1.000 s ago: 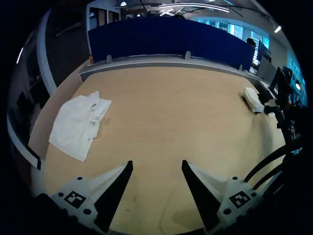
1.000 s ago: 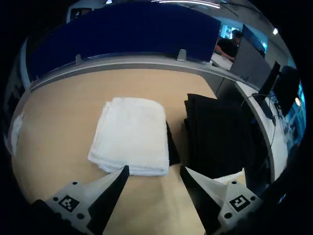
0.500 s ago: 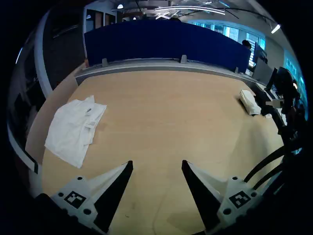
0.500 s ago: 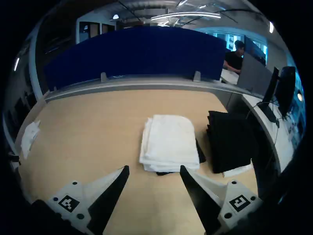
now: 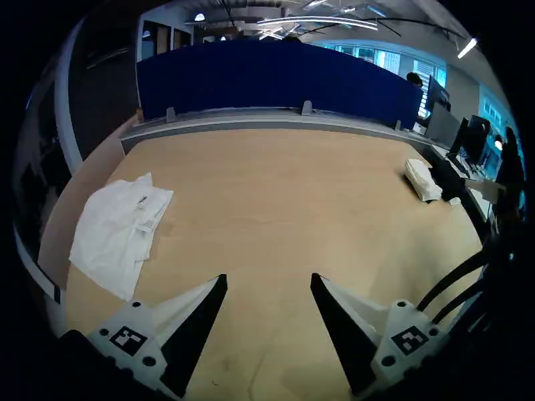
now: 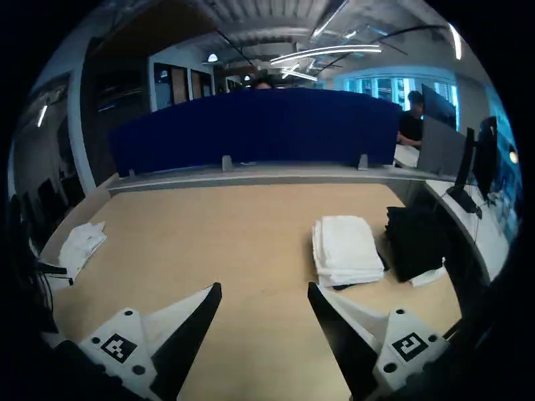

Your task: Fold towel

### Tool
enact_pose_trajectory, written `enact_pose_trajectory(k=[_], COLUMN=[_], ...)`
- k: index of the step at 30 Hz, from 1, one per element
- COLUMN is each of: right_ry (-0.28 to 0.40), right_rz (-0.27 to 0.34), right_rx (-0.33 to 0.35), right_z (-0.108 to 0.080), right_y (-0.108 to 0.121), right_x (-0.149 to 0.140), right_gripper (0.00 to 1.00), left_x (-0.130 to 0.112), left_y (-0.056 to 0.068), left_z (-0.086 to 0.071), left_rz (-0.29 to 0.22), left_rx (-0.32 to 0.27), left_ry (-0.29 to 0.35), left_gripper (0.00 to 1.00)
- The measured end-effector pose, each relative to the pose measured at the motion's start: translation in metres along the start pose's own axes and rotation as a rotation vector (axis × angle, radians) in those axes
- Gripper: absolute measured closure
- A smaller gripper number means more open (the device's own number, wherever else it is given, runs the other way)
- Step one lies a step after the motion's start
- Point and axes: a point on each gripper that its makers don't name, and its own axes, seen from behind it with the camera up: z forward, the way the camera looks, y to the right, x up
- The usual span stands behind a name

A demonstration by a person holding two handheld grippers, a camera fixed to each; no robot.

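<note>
One towel [image 5: 119,230] left of left gripper [image 5: 267,275]

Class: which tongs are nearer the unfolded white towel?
Left. The unfolded towel lies close, ahead-left of the left tongs; from the right tongs it lies far across the table.

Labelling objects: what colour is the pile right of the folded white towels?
Black. The pile sits beside the white towels; clearest in the right gripper view.

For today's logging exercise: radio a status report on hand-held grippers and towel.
Left hand-held gripper open, empty. Right hand-held gripper open, empty. White towel rumpled, unfolded, near table edge. Folded white stack aside, not obstructing.
</note>
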Motion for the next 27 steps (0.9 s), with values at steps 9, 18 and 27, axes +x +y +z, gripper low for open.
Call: enact_pose_trajectory(k=[9,18,27], right_ry=[0.057,0.186,0.298], right_rz=[0.009,0.059,0.054], right_rx=[0.009,0.002,-0.052], right_z=[-0.008,-0.010,-0.016], right_y=[-0.030,-0.042,-0.045], right_x=[0.006,0.021,0.035], right_gripper=[0.00,0.00,0.00], left_x=[0.008,0.050,0.103], left_y=[-0.002,-0.004,-0.010], left_z=[0.007,0.007,-0.012], left_rz=[-0.002,-0.028,-0.041], left_rx=[-0.009,-0.015,0.019], left_ry=[0.031,0.225,0.480], left_gripper=[0.07,0.07,0.07])
